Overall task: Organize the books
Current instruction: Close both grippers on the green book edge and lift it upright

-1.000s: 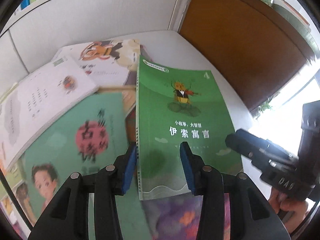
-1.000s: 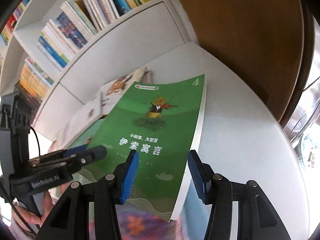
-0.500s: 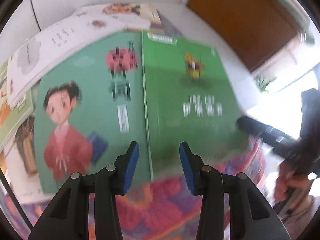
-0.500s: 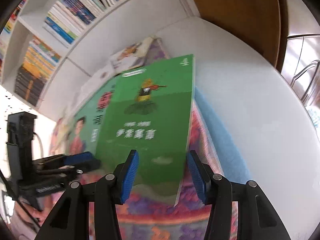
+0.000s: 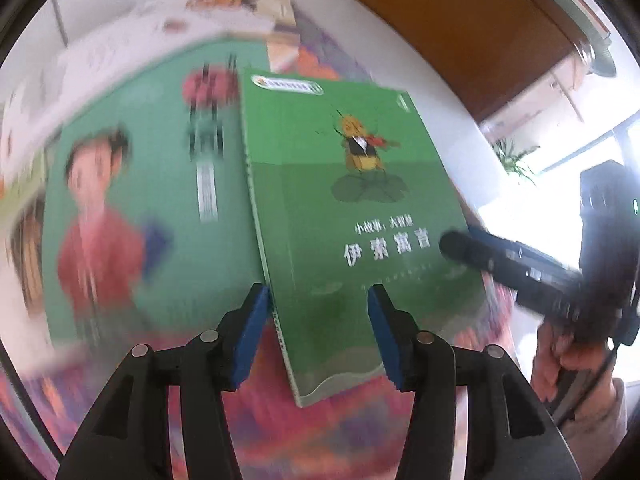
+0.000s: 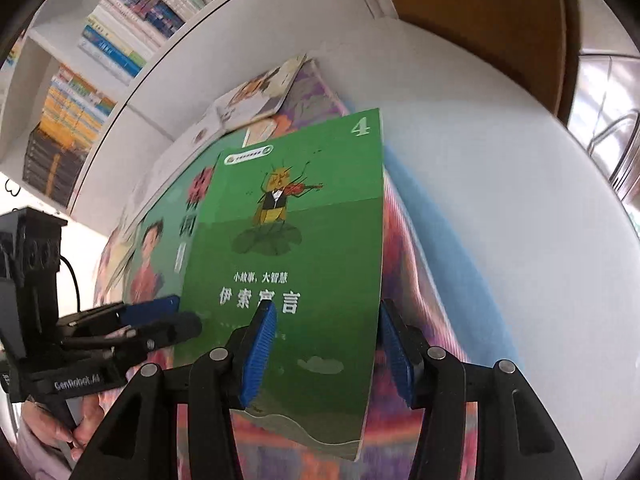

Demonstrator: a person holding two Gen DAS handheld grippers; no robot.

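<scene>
A green book (image 5: 360, 208) with a violin-playing insect on its cover hangs tilted above a pile of books. It stays sharp while the pile blurs. My left gripper (image 5: 316, 312) straddles its near spine corner. Its jaws are opening: one pad sits beside the spine, the other over the cover. My right gripper (image 6: 326, 332) straddles the fore edge of the green book (image 6: 312, 240), one pad on the cover and one against the edge, gripping it. From the right wrist view, the left gripper (image 6: 176, 316) sits at the spine.
Under it lie a teal book (image 5: 132, 208) showing a child in red and a purple-orange book (image 6: 408, 280). More picture books (image 6: 256, 96) lie behind, on a white table (image 6: 520, 200). A bookshelf (image 6: 120, 40) stands at the back and a brown panel (image 5: 480, 32) to the right.
Both grippers moved together with the green book across the pile, so more of the teal book shows. The left jaws stand slightly wider apart.
</scene>
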